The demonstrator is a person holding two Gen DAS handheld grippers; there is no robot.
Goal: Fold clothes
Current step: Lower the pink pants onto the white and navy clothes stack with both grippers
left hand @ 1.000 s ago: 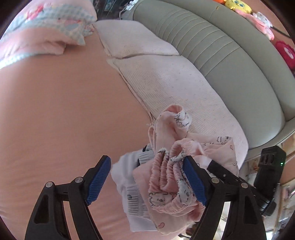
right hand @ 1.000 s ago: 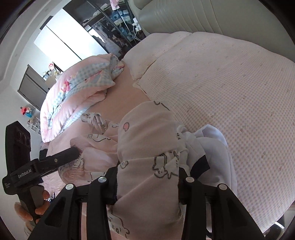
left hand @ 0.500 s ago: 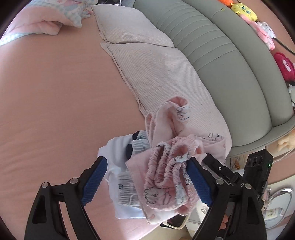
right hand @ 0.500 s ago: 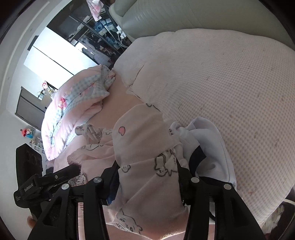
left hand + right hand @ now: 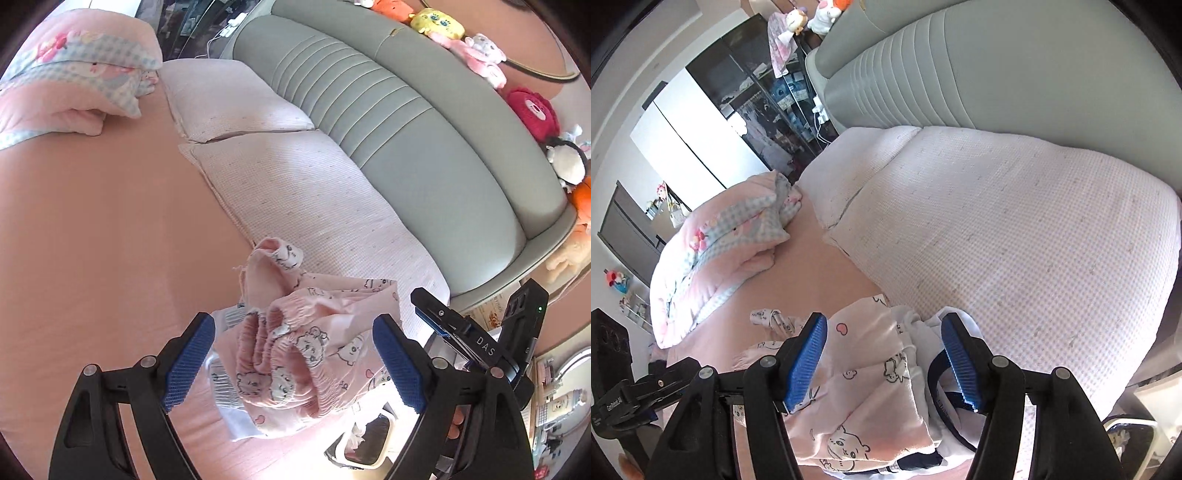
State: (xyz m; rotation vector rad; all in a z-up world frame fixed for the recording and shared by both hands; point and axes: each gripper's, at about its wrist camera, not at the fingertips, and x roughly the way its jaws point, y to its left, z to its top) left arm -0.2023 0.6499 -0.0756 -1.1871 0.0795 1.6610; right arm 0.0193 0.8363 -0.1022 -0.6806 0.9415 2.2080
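Note:
A folded pink pyjama garment [image 5: 314,354] printed with bears lies on a white garment with navy trim [image 5: 229,391], near the corner of the pink bed sheet [image 5: 92,240]. My left gripper [image 5: 293,363] hangs open above the pile, its blue pads clear of the cloth on both sides. In the right wrist view my right gripper [image 5: 882,363] has its jaws opening. The pink garment [image 5: 871,369] and the white one [image 5: 916,332] lie between and below them, and the pads do not press. Each gripper shows in the other's view, the right gripper [image 5: 476,343] and the left gripper [image 5: 624,406].
Two pale checked pillows [image 5: 314,199] rest against the grey padded headboard [image 5: 424,122], which carries several plush toys [image 5: 532,114]. A rolled pink and blue quilt [image 5: 66,81] lies at the far left. A white bin [image 5: 369,439] stands on the floor beside the bed's edge.
The right gripper's jaws, shut on the pink garment a second ago, have spread off it. Both grippers have risen, and the pile stays on the bed.

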